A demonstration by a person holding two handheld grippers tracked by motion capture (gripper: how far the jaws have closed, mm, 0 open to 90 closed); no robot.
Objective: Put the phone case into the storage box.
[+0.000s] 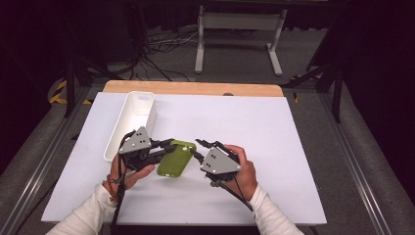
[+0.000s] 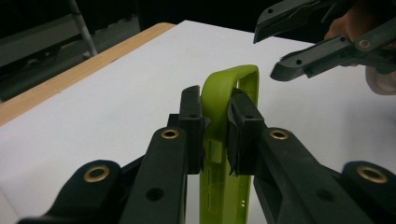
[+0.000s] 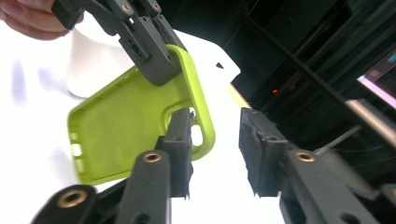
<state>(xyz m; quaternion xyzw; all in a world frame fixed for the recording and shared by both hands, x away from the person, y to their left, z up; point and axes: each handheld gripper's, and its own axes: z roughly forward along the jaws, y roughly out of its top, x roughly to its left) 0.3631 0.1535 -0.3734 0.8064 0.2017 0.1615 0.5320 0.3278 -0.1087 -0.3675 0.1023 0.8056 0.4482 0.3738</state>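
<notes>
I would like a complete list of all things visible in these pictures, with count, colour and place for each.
phone case: one, lime green, near the table's front middle, between the two grippers
bin: one, white, long and narrow, left part of the table
table: one, white top with a wooden far edge
metal stand: one, light grey, on the floor behind the table
cables: several, dark, on the floor behind the table
left hand-held gripper: one, black, shut on the phone case's rim
right hand-held gripper: one, black, jaws apart beside the case
hands: two, in white sleeves
</notes>
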